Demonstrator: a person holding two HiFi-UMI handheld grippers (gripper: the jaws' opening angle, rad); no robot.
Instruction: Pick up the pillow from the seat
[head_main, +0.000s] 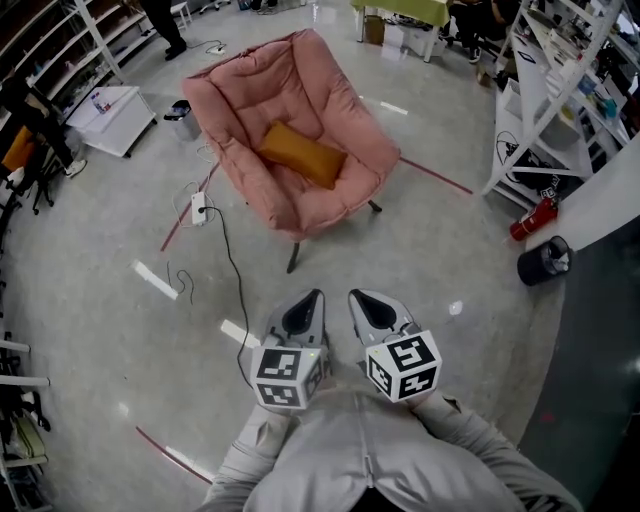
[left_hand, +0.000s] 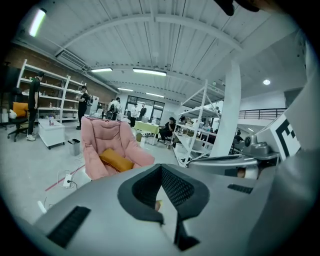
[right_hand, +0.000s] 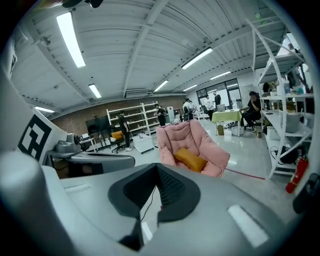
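Left tongs (head_main: 303, 312), right tongs (head_main: 372, 308): both closed, holding nothing, parked side by side at the chest, likely awaiting the approach. Pillow (head_main: 303, 155): orange, lying on the chair (head_main: 240, 95) seat, twelve o'clock, well apart.

Pillow (head_main: 302, 154) cloth; armchair (head_main: 250, 95) padded fabric; floor (head_main: 90, 330) glossy.

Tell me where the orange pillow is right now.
In the head view, the orange rectangular pillow lies on the seat of the pink padded armchair, upper centre; a white power strip lies on the floor left of the chair.
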